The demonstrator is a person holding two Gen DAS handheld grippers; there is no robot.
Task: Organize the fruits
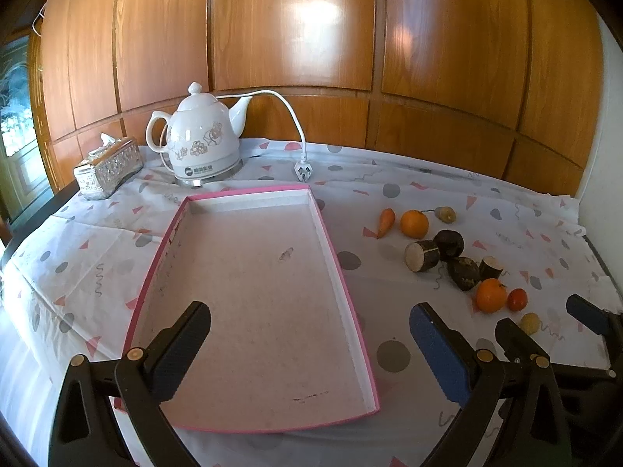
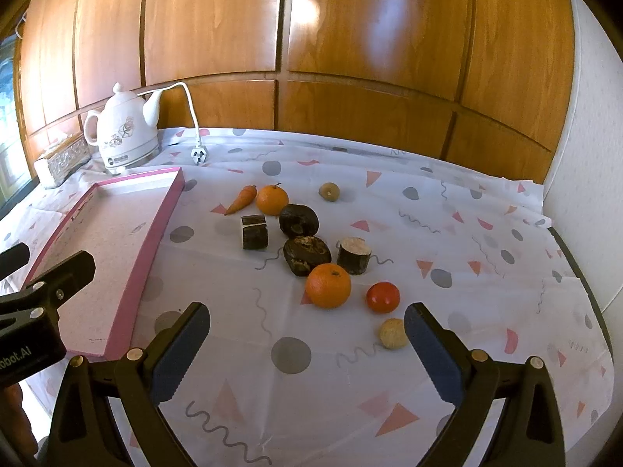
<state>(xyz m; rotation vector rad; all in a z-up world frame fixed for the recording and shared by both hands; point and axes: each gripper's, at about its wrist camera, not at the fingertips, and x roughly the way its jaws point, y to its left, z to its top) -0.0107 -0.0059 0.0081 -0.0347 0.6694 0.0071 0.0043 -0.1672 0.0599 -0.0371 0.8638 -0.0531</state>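
Pink-rimmed shallow cardboard tray (image 1: 352, 299) lies bare under released left tool (image 1: 309, 344); released right tool (image 2: 307, 340) faces near round orange (image 2: 328, 285), likely first pick.

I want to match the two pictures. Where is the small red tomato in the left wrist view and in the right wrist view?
Left wrist view: the small red tomato lies at the right, touching or nearly touching the nearer orange, on its right.
Right wrist view: the small red tomato lies near the middle, right of that orange, with a gap.
Shared landmark: the white ceramic kettle at the back left.
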